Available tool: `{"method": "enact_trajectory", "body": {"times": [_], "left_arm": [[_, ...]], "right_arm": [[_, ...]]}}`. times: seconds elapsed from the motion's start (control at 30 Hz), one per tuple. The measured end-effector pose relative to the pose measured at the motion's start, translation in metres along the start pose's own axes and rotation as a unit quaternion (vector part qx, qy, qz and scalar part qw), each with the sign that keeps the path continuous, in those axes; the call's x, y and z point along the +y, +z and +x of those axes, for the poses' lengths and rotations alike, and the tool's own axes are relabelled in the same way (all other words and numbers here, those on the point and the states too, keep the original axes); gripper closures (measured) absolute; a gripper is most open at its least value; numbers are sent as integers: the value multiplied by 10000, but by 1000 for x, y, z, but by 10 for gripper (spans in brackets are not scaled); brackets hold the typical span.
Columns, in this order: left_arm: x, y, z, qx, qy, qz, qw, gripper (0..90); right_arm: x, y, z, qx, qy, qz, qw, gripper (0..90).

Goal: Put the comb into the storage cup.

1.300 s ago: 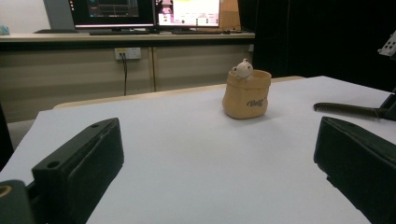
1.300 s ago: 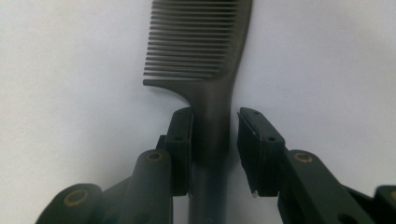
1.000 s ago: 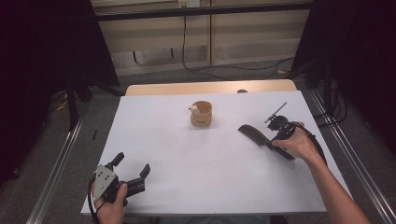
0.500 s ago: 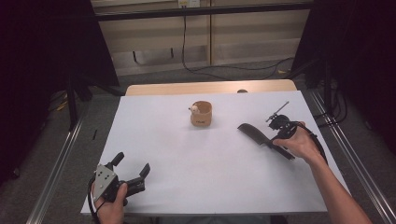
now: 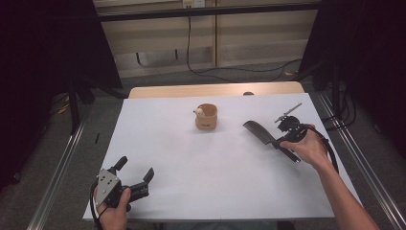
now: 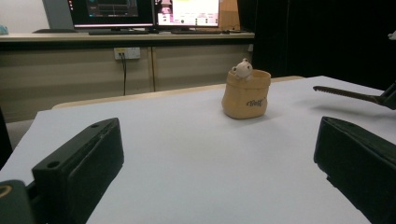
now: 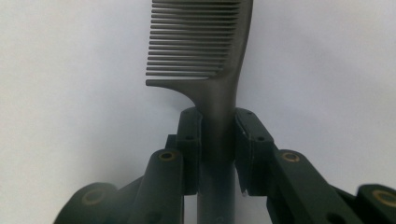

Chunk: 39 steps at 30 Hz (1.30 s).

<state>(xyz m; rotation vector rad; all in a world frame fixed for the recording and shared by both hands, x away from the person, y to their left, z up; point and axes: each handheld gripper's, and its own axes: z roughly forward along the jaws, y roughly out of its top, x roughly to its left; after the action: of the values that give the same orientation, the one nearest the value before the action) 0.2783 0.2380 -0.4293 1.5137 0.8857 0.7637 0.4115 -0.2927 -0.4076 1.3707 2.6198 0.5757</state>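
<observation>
Comb (image 7: 212, 56) clamped by its handle between the fingers (image 7: 191, 140) of the right gripper (image 5: 282, 139), pads pressed on both sides of the handle, teeth pointing left in the right gripper view. Seen from the high view over the right part of the white surface (image 5: 191, 167), dark blade slanting up and left from the right hand (image 5: 311, 148), just above the sheet or resting on it, cannot tell which. Visible also at the right edge of the left gripper view (image 6: 345, 93), toothed edge down, level over the sheet. Tan pouch (image 5: 206, 117) upright near the middle of the surface toward its far edge, well apart from the comb, with a small white toy (image 5: 199, 112) peeking over its rim. Left gripper (image 5: 136, 175) low at the near left corner, held by the left hand (image 5: 115, 211), fingers (image 6: 79, 163) spread wide with nothing between them, aimed across the sheet toward the pouch. Grey plate (image 5: 107, 184) on top of that gripper. Wooden strip (image 5: 215, 90) bare beyond the sheet's far edge. Monitors (image 6: 144, 11) on a desk in the background of the left gripper view.
</observation>
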Motion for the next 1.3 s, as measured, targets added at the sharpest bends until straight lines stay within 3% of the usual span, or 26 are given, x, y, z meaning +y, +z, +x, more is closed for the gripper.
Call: {"method": "enact_trajectory", "body": {"times": [0.37,0.67,0.9,1.0,1.13,1.3], "left_arm": [[0,2,0,-32,19,8,10000,16],[0,1,-1,-27,-22,-10,10000,16],[0,2,-1,-10,21,12,10000,16],[0,1,-1,-6,7,-6,10000,16],[0,1,-1,-12,-17,-16,10000,16],[0,2,-1,-23,22,7,10000,16]], "right_arm": [[-2,-13,-1,-145,229,-777,9966,731],[-7,-16,0,-206,241,-1159,9928,732],[-18,-14,-3,-150,360,-1585,9866,731],[-20,-15,-5,-182,483,-1592,9859,732],[-24,-20,-7,-234,584,-1821,9813,731],[-27,-23,-7,-132,680,-2097,9753,732]]}}
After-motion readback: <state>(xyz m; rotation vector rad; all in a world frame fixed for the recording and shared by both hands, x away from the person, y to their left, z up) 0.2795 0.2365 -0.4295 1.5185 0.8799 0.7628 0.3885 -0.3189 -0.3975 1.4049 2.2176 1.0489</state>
